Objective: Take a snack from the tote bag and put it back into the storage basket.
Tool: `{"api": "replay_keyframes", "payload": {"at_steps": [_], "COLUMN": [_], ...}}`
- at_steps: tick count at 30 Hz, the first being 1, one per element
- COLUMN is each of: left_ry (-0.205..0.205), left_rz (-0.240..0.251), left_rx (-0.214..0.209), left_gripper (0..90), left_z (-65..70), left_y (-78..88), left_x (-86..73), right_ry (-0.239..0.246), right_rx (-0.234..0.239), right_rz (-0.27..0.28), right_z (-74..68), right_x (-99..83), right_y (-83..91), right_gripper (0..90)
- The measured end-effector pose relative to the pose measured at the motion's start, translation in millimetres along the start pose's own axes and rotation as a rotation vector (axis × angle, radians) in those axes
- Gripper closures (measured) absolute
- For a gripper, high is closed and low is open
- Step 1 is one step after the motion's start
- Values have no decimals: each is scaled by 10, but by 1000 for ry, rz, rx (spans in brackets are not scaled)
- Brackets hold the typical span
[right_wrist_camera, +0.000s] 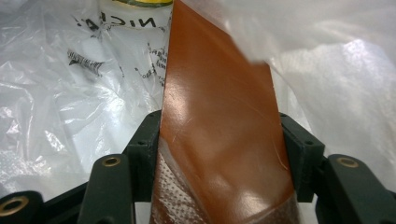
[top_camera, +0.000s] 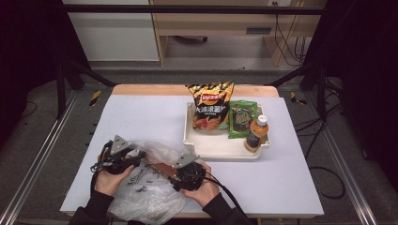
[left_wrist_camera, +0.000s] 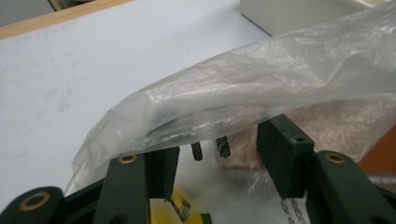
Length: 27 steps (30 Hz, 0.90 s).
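Right gripper view shows us our right gripper [right_wrist_camera: 219,140] clamped on a brown packet [right_wrist_camera: 219,116] at the table's near edge, while our left gripper [left_wrist_camera: 217,154] grips the clear plastic bag [left_wrist_camera: 261,88].

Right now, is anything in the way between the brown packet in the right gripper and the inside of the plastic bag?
Nothing solid shows. The right gripper clamps the brown packet, already partly under the plastic bag. Only the bag's own loose film drapes over it, with the left gripper at the bag's edge.
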<state>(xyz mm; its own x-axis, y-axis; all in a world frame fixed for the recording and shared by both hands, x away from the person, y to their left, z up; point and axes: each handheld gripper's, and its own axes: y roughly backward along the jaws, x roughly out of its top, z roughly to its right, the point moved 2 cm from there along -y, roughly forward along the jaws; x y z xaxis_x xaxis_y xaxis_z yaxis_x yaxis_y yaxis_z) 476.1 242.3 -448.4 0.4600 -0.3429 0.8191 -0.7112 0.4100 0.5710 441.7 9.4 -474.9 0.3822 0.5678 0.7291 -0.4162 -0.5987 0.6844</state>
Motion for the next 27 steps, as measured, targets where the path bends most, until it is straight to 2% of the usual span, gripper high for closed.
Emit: {"api": "replay_keyframes", "payload": {"at_steps": [2, 4, 7, 10, 12, 17, 19, 23, 27], "left_ry": [6, 32, 58, 91, 112, 81, 77, 69, 63], "left_rz": [4, 7, 9, 12, 7, -16, -19, -20, 1], "left_rx": [-5, -28, -47, -62, -71, -12, -1, -7, 19], "left_gripper": [470, 462, 494, 573, 659, 821, 896, 900, 900], "left_z": [-12, -14, -13, -13, -16, 4, 0, -23, -95], "left_y": [-38, -88, -111, -132, -140, -143, -139, -127, -73], "left_x": [6, 4, 12, 15, 26, 67, 70, 82, 161], "right_ry": [13, 18, 19, 20, 21, 17, 18, 18, 31], "right_rx": [4, 11, 17, 18, 16, 17, 16, 15, 30], "right_rz": [3, 1, 3, 4, 4, 6, 6, 7, 14], "right_z": [-3, -8, -4, -3, -6, -4, -5, 1, 17], "right_x": [-2, -4, -5, -5, -5, -3, -3, 0, 0], "right_y": [-2, -1, -2, -3, -3, -3, -1, 8, 15], "right_gripper": [432, 432, 432, 431, 431, 431, 431, 432, 435]}}
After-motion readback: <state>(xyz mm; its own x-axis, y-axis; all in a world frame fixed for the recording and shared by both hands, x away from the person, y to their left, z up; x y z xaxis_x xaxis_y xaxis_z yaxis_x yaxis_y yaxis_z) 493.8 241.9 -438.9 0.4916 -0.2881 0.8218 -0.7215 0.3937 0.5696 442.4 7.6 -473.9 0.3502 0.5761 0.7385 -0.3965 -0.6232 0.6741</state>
